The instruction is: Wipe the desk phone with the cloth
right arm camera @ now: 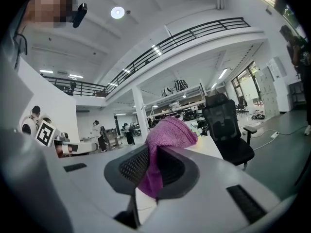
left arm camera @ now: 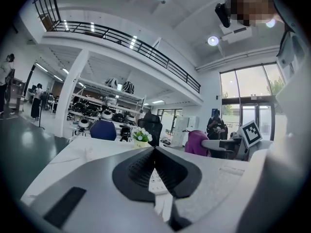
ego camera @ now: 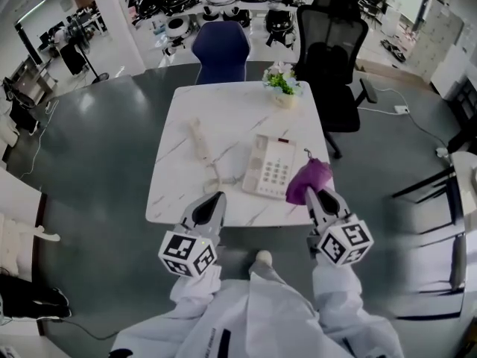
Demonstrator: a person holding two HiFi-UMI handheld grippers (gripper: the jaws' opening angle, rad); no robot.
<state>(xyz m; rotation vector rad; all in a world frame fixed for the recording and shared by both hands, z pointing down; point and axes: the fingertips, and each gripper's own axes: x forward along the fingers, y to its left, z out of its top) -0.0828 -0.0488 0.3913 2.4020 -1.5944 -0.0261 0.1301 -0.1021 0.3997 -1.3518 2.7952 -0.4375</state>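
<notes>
A white desk phone [ego camera: 269,167] lies on the marble table [ego camera: 179,162], its keypad showing between my left jaws [left arm camera: 155,177]. Its handset [ego camera: 200,140] rests off the base to the left, joined by a coiled cord. My right gripper [ego camera: 308,193] is shut on a purple cloth [ego camera: 308,179], held at the phone's right front corner; the cloth [right arm camera: 165,144] bulges out past the jaws in the right gripper view. My left gripper [ego camera: 218,198] hovers at the table's front edge, left of the phone, jaws together with nothing in them.
A small potted plant [ego camera: 282,85] stands at the table's far right. A blue chair [ego camera: 221,49] and a black office chair [ego camera: 335,66] stand behind the table. Dark railings [ego camera: 440,222] lie to my right.
</notes>
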